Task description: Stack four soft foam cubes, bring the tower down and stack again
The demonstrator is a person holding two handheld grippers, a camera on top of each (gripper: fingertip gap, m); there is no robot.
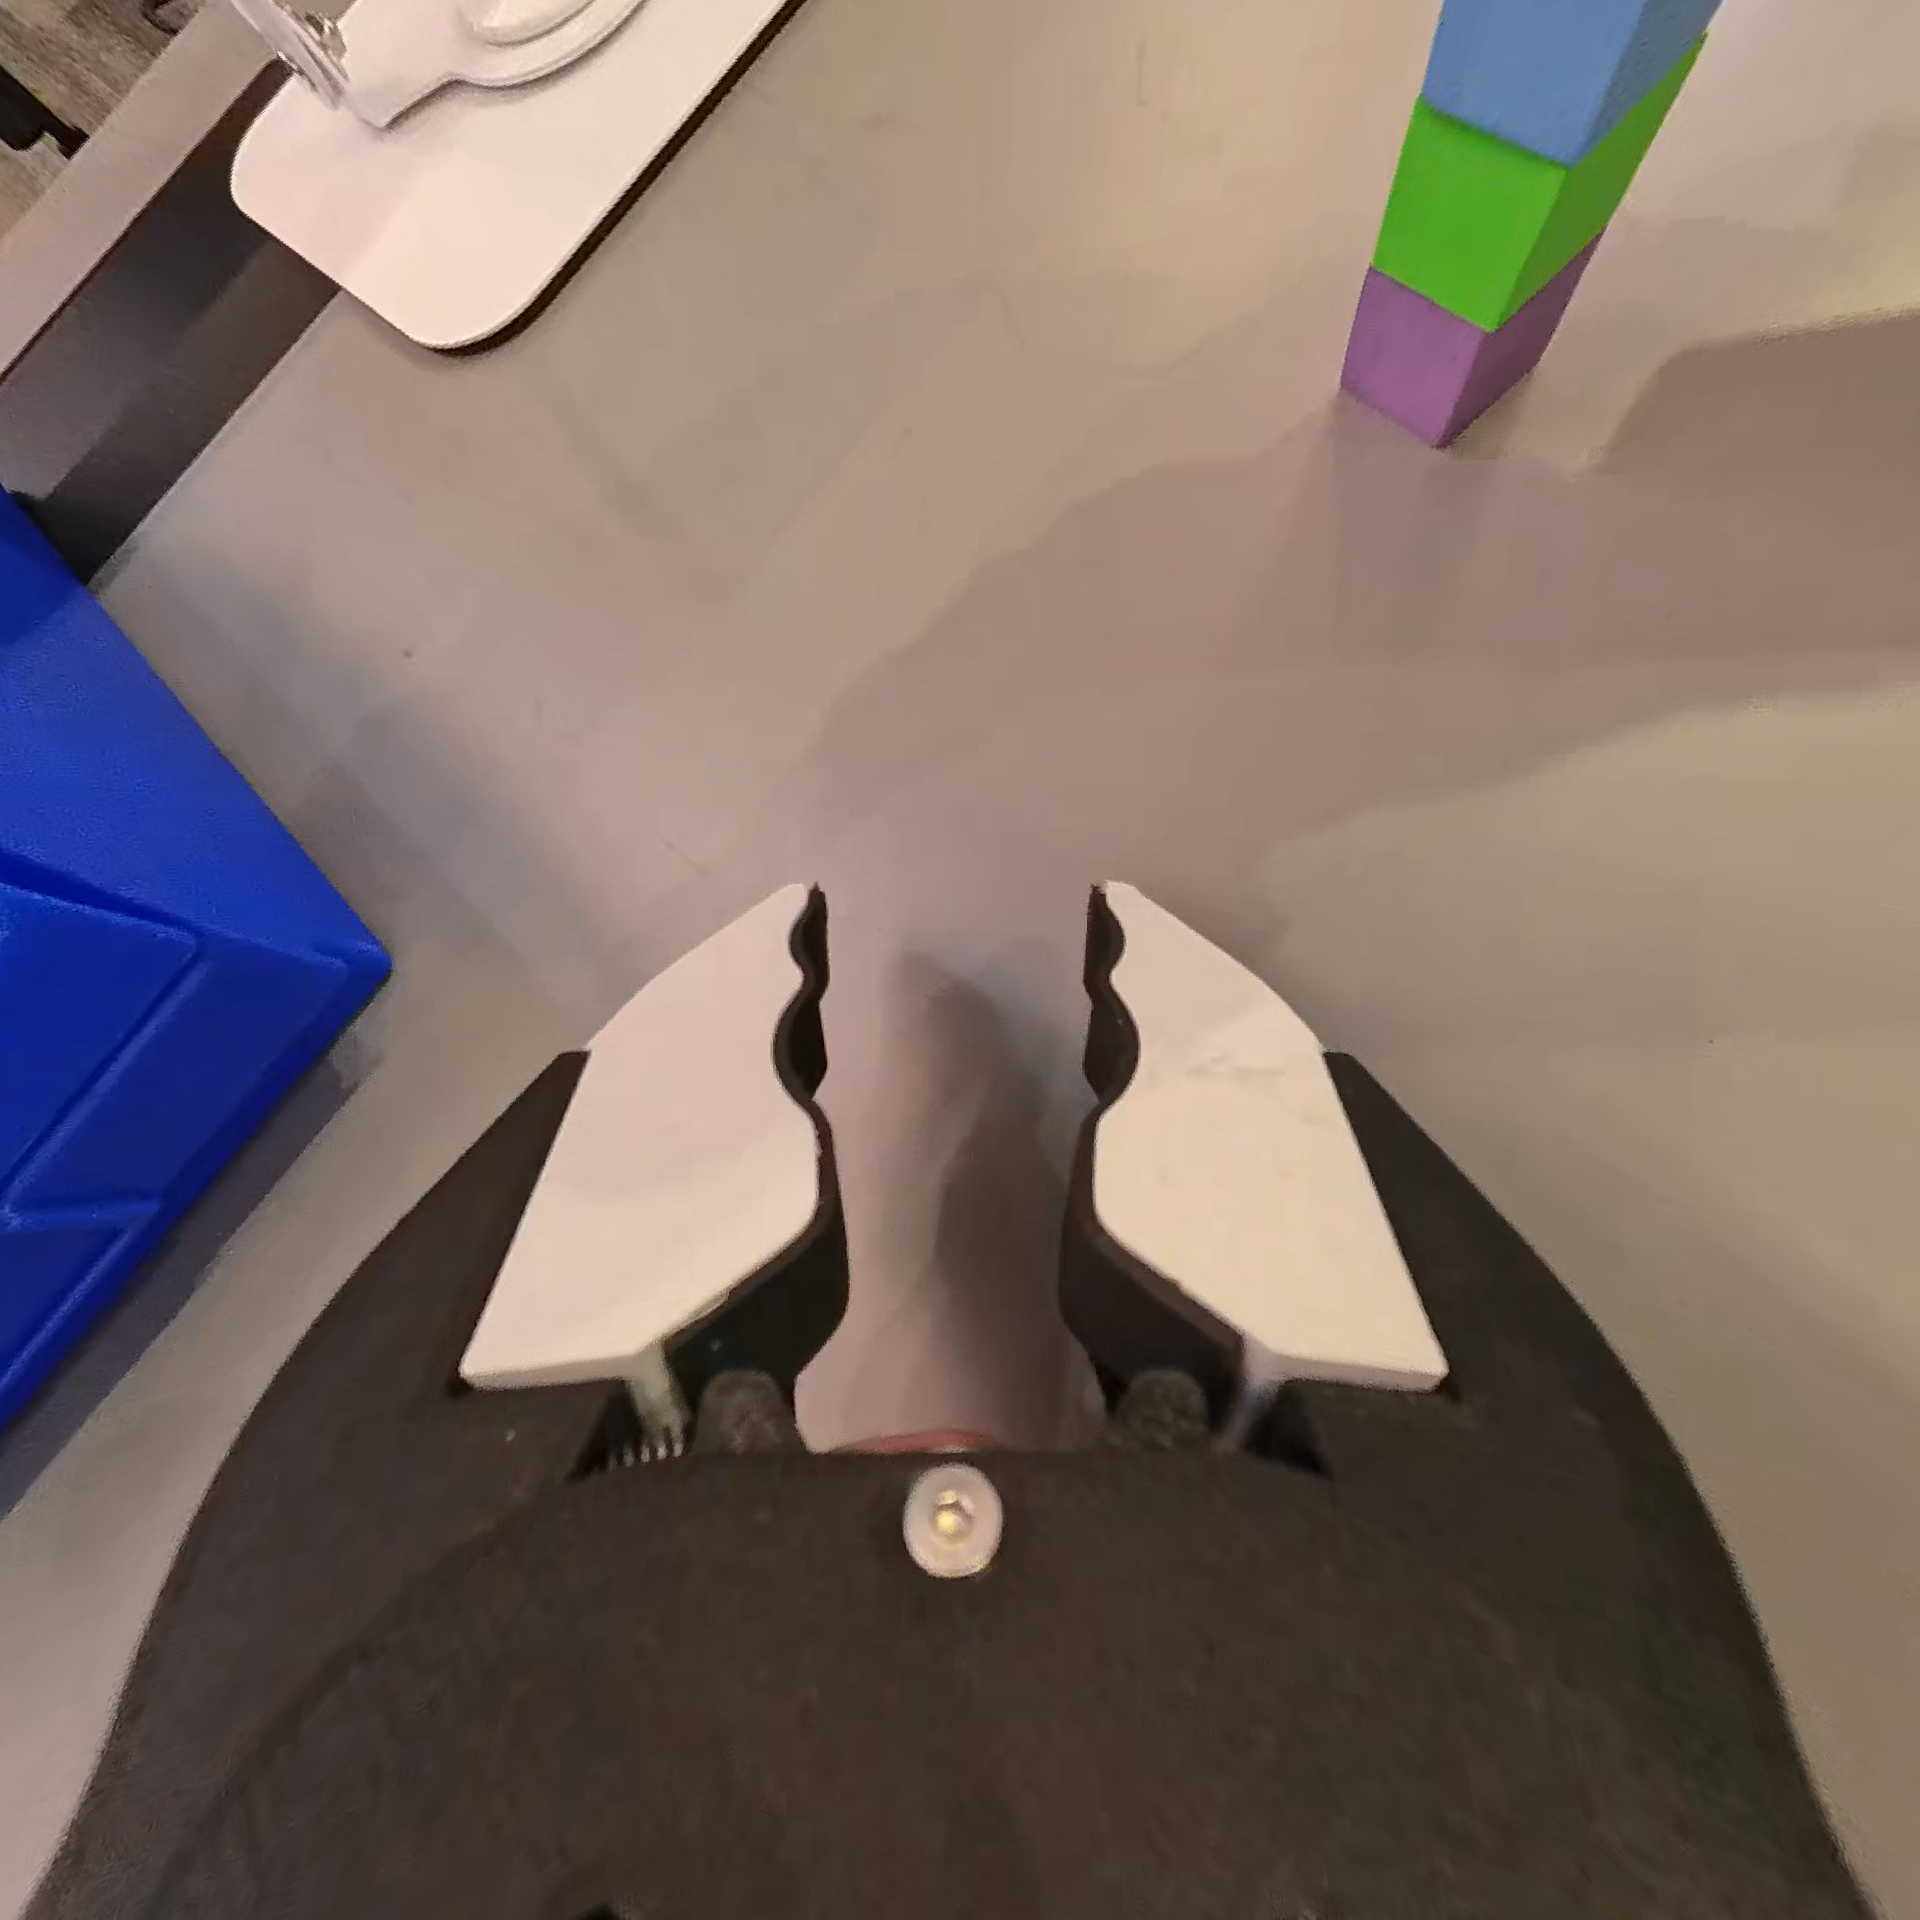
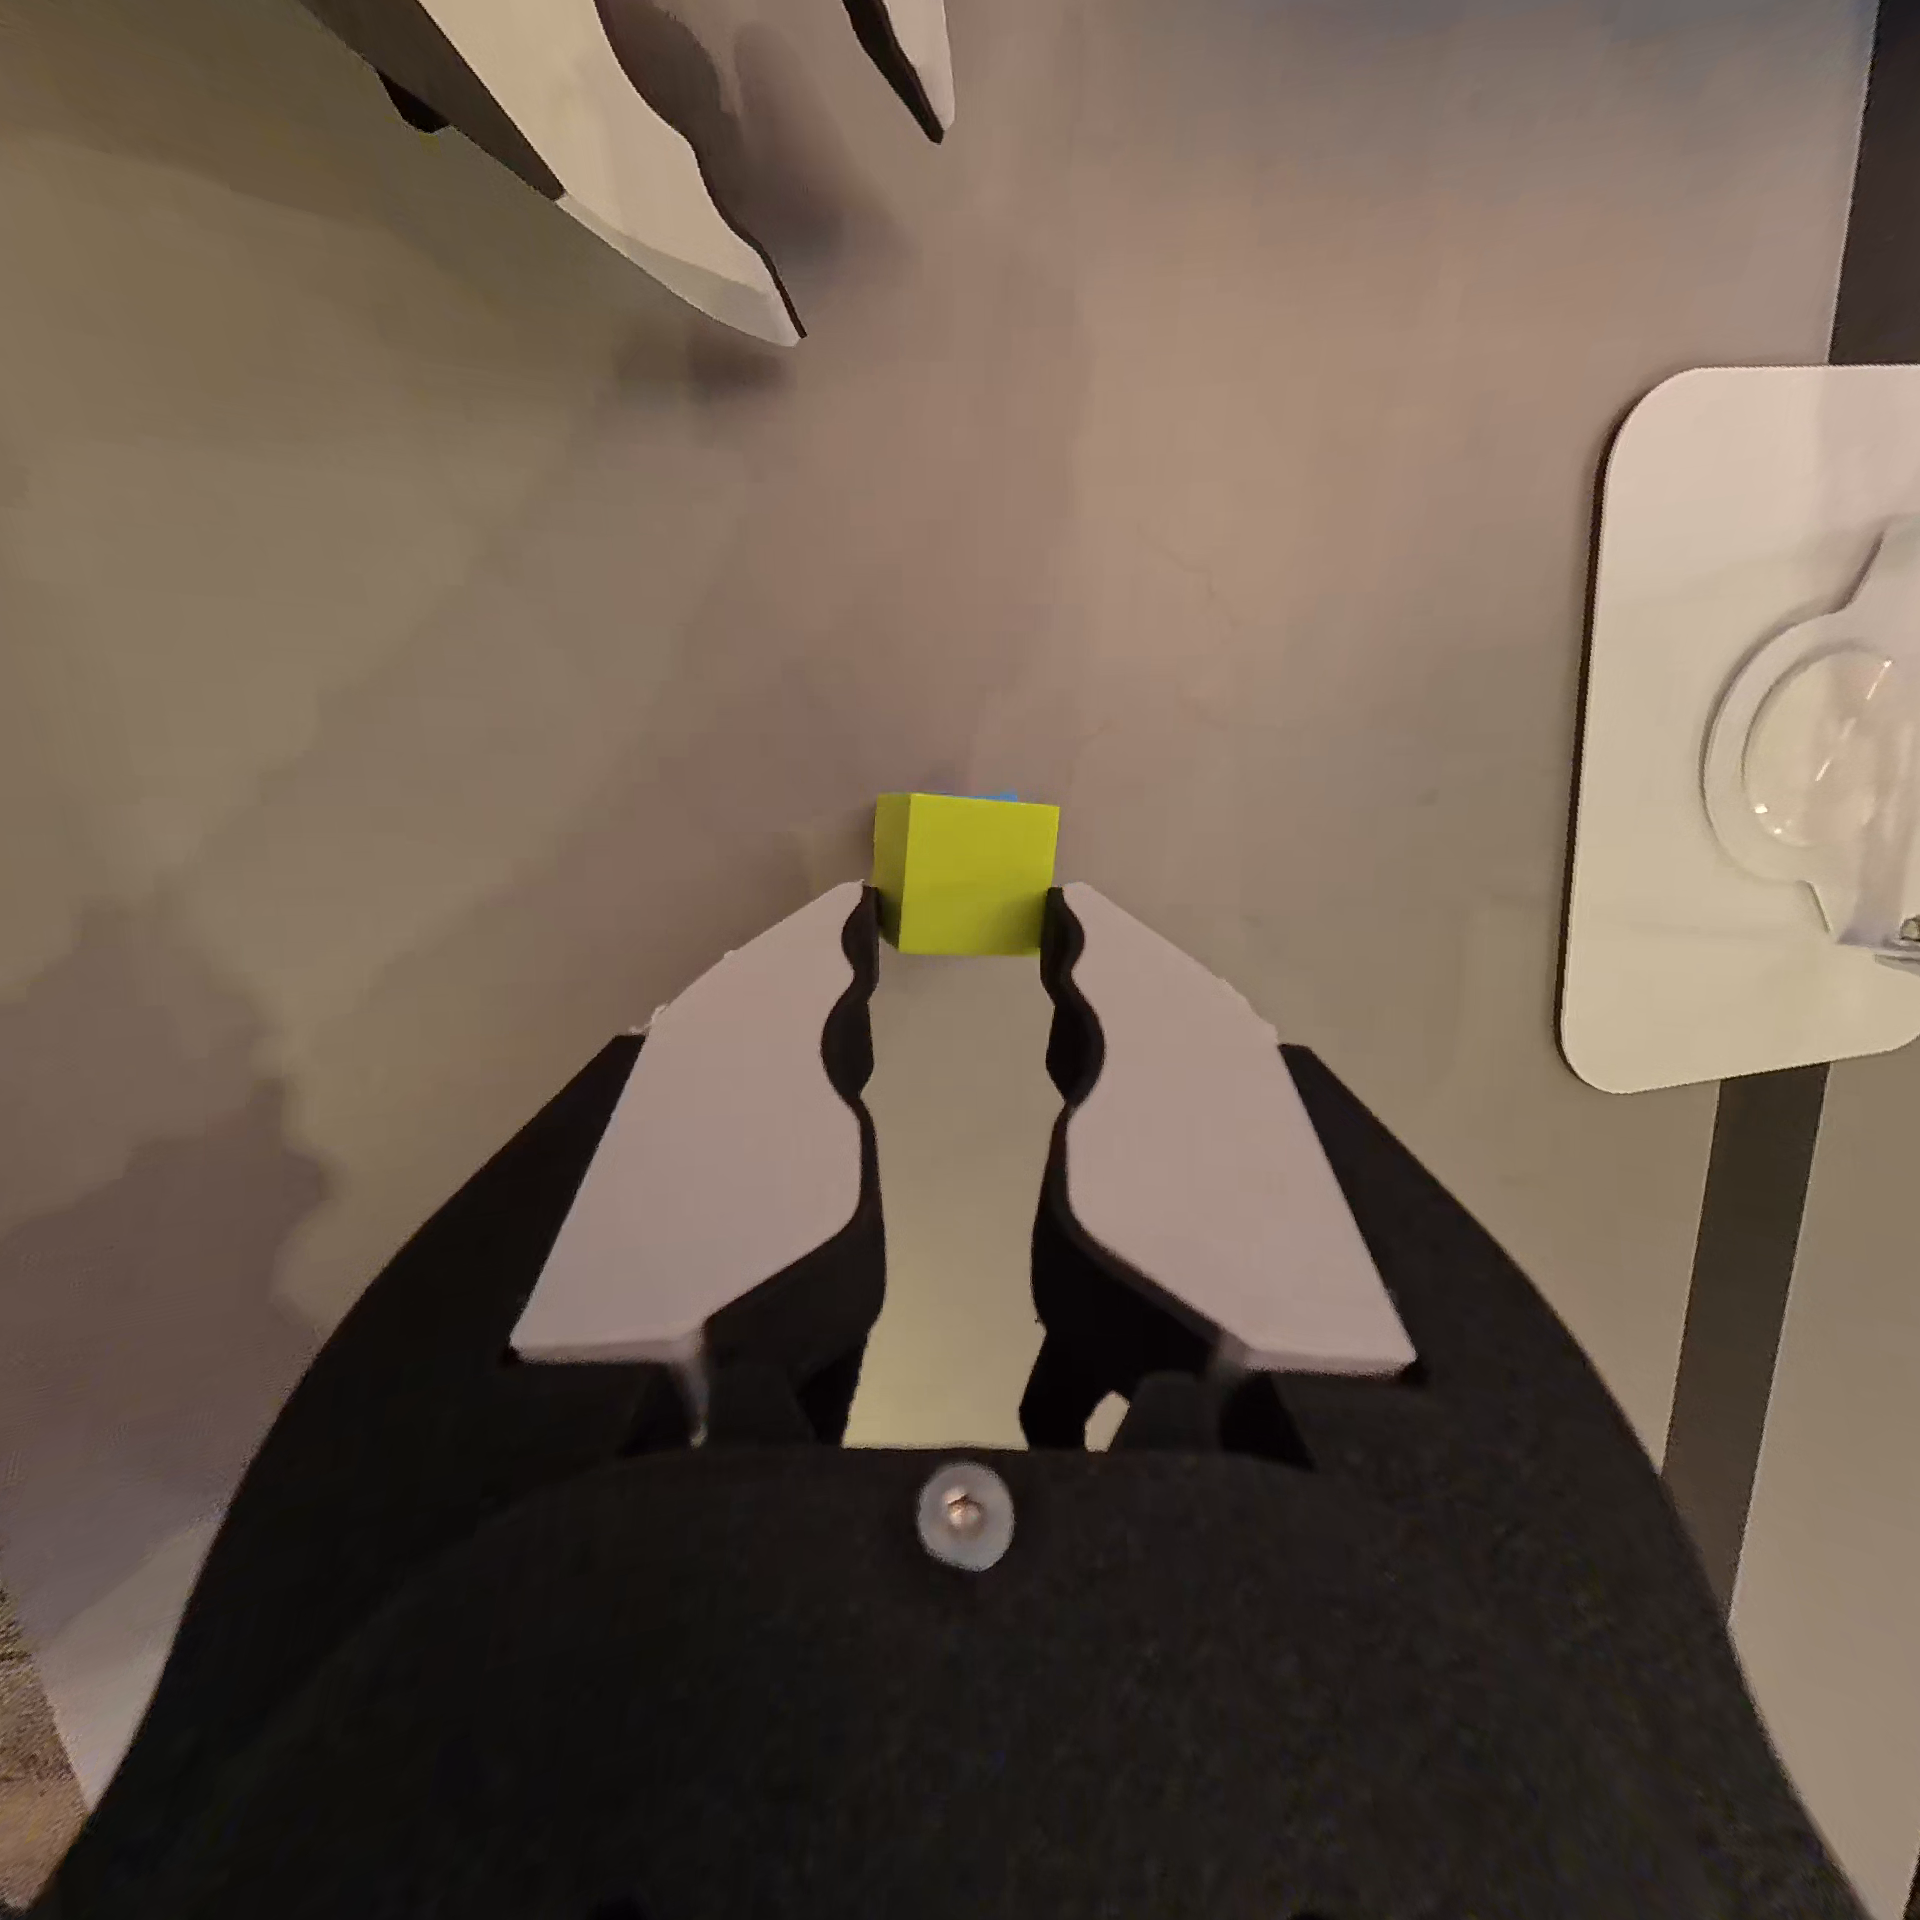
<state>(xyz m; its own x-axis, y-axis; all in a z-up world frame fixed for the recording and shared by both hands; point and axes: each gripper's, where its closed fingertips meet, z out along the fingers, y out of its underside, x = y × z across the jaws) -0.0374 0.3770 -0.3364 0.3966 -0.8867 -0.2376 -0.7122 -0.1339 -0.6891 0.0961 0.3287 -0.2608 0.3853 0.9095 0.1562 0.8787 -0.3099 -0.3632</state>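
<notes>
Yellow-green cube (image 2: 966,883) clamped between right jaws.

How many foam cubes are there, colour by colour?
Purple cube: 1
Green cube: 1
Blue cube: 1
Yellow-green cube, gripped by the right gripper: 1
Total: 4

Upper right of my left wrist view, I see a purple cube (image 1: 1444,353) under a green cube (image 1: 1496,218) under a light blue cube (image 1: 1548,73); a saturated blue box (image 1: 156,1039) fills the left edge. At centre of my right view sits a yellow-green cube (image 2: 966,883) (plain, unpatterned), on a grey table (image 2: 416,675)
</notes>
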